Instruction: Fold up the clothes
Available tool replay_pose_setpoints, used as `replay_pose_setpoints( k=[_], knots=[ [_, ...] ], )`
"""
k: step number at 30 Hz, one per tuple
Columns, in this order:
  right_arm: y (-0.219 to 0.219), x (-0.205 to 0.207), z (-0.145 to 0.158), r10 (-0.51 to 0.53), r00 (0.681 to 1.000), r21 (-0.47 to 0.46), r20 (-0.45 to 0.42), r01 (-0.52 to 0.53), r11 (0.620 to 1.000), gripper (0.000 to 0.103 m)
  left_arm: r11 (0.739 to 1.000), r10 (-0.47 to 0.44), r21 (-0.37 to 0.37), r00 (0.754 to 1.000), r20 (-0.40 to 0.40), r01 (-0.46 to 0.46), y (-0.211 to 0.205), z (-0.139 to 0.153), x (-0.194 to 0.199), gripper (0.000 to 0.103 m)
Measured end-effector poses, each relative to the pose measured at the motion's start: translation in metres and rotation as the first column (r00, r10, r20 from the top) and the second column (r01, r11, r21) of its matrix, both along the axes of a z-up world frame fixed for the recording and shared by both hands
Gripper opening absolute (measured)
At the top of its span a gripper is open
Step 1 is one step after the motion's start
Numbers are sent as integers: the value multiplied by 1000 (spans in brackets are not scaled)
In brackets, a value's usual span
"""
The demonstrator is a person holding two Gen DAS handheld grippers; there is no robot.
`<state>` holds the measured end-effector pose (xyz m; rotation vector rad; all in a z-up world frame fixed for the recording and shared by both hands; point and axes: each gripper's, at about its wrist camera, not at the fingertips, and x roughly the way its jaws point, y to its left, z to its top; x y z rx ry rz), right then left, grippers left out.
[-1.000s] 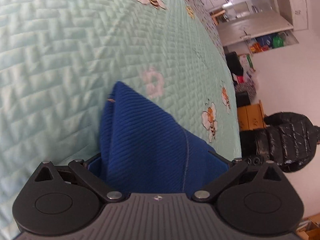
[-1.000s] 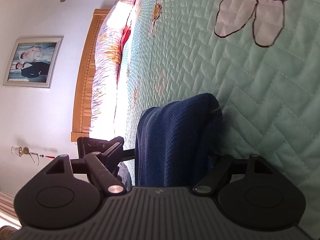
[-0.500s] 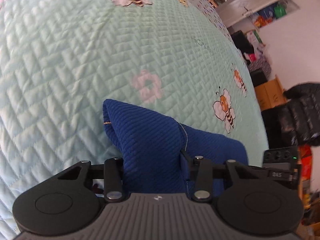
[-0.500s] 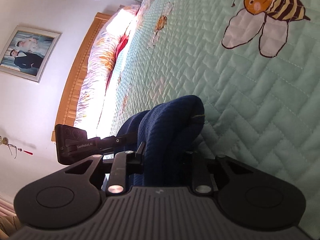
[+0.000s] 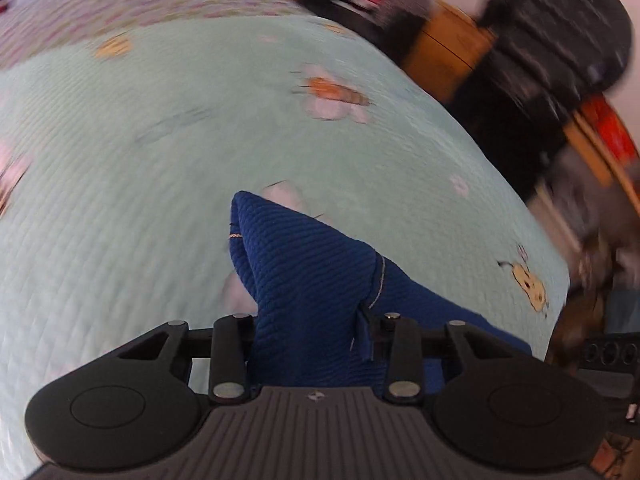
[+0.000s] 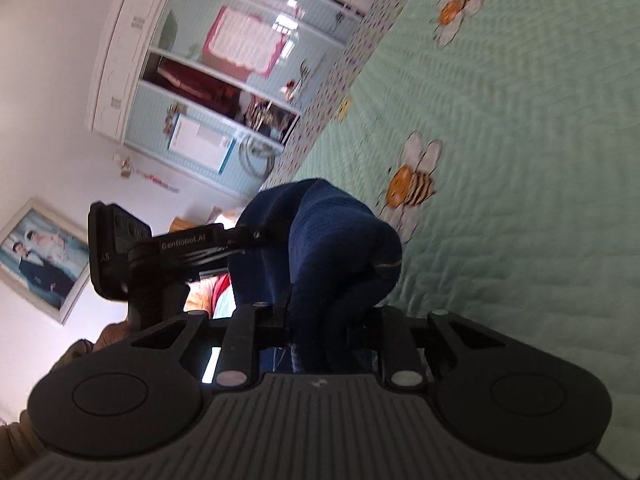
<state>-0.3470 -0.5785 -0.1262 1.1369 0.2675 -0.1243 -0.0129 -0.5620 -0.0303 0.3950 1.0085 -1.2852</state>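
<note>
Here: left claw (image 5: 310, 320) closing on blue garment (image 5: 304, 264) | fingertips hidden | bedspread (image 5: 120, 160) blurred

Ahead of both sets of jaws the mint-green quilted bedspread with bee prints (image 5: 168, 168) lies broad and bare, leaving open room to pass over the bed. The ribbed dark-blue knit garment (image 5: 312, 280) bunches up between the left jaws and fills the space just in front of them; between the right jaws it rises as a rounded hump (image 6: 332, 240). To the left of the right jaws, the black left gripper (image 6: 240, 240) reaches across, closing that side. Beyond the bed's edge stand a white shelf unit (image 6: 224, 60) and dark clutter (image 5: 540, 80).
</note>
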Motion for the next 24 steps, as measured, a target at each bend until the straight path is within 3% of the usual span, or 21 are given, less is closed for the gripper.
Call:
replay_pose_setpoints(
  k=[2, 5, 9, 14, 15, 16, 18, 21, 24],
  knots=[
    [-15, -23, -3, -107, 994, 9, 17, 107, 994, 23, 992, -124, 18, 992, 38, 123, -52, 0, -25, 39],
    [-38, -51, -8, -261, 965, 19, 34, 260, 965, 23, 954, -299, 39, 950, 90, 297, -132, 0, -70, 39],
    [-78, -85, -21, -434, 900, 37, 30, 433, 901, 23, 867, -498, 90, 855, 147, 490, -219, -8, -138, 39],
    [-125, -131, -47, -579, 814, 64, -43, 581, 811, 23, 755, -655, 165, 739, 157, 635, -292, -43, -192, 43],
    [-132, -139, -56, -600, 797, 81, -71, 604, 793, 23, 745, -666, 184, 727, 167, 641, -304, -52, -197, 45],
    [-137, -144, -64, -606, 789, 85, -95, 613, 785, 23, 751, -659, 202, 733, 167, 629, -312, -63, -196, 46],
    [-142, -155, -79, -610, 783, 125, -119, 622, 773, 20, 787, -613, 181, 780, 121, 590, -320, -73, -182, 62],
    [-144, -154, -81, -575, 809, 72, -122, 585, 807, 21, 846, -525, 116, 851, 19, 520, -321, -76, -152, 69],
    [-147, -154, -81, -542, 829, 41, -136, 551, 833, 21, 939, -341, 47, 940, -15, 341, -314, -62, -112, 69]
  ],
)
